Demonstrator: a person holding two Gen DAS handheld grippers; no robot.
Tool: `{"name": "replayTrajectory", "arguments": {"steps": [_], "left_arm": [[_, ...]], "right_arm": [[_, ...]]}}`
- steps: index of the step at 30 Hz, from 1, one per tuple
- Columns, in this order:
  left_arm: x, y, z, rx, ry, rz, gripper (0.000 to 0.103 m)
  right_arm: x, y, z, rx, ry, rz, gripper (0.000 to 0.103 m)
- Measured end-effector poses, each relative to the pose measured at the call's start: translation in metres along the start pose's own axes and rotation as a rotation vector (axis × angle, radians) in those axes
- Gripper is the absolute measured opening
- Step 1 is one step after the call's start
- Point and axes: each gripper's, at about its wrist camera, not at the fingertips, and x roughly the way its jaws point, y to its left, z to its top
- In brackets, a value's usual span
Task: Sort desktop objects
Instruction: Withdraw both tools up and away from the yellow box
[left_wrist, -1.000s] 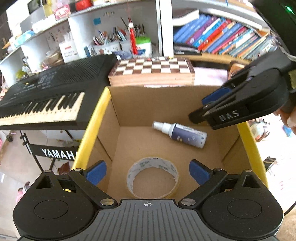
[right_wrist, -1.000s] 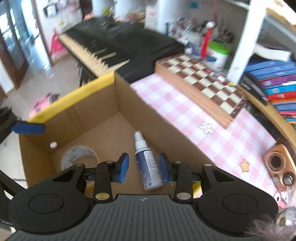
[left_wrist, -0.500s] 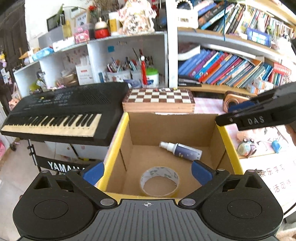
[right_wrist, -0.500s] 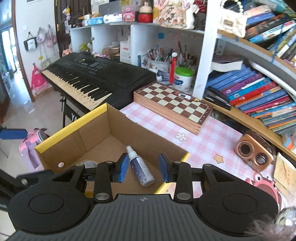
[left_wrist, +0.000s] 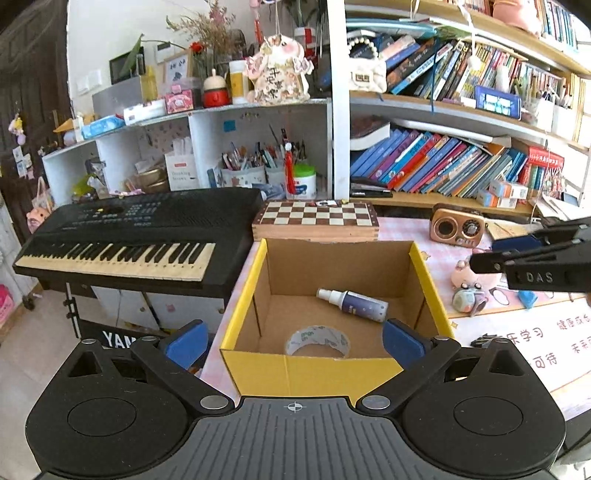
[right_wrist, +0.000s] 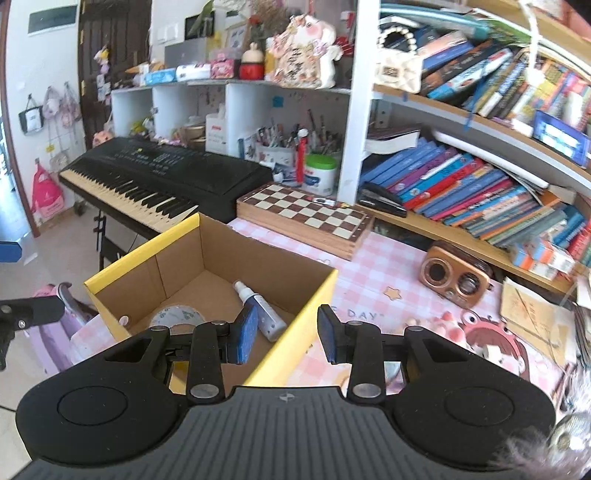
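On the pink checked desk (right_wrist: 373, 254), both tongs (left_wrist: 293, 341) (right_wrist: 284, 334) hang spread and empty over the box (left_wrist: 332, 369).

Cardboard box (left_wrist: 334, 373): yellow outside and along the rim, plain brown inside. Spray bottle (left_wrist: 354, 300) in it: dark purple-blue body with pale speckles, white nozzle and cap. Tape roll (left_wrist: 317, 341): whitish translucent, faint green print. Counter (right_wrist: 388, 280) cover: pink-and-white check with small stars and cartoon figures. Chessboard case (left_wrist: 317, 218): brown and cream squares, wooden sides. Keyboard (left_wrist: 140, 236): black body, cream and black keys. Small radio (right_wrist: 456, 278): copper-brown. Left gripper (left_wrist: 293, 338) and right gripper (right_wrist: 286, 332): black bodies, blue pads. Books (left_wrist: 436, 170) on the shelf: mostly blue, some red and purple spines.
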Motion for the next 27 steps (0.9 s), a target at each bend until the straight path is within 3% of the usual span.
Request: {"name": "replayTrajectory", "arguments": {"steps": [12,27], "left_arm": [[-0.03,-0.007,-0.037,-0.017,0.032,0.01,0.102],[-0.044,-0.021,-0.078,-0.063,0.082,0.041,0.102]], "right_arm": [[-0.056,0.02,-0.064,0.102,0.004,-0.032,0.034],[-0.083,0.045,-0.123,0.157,0.04,-0.068,0.034]]}}
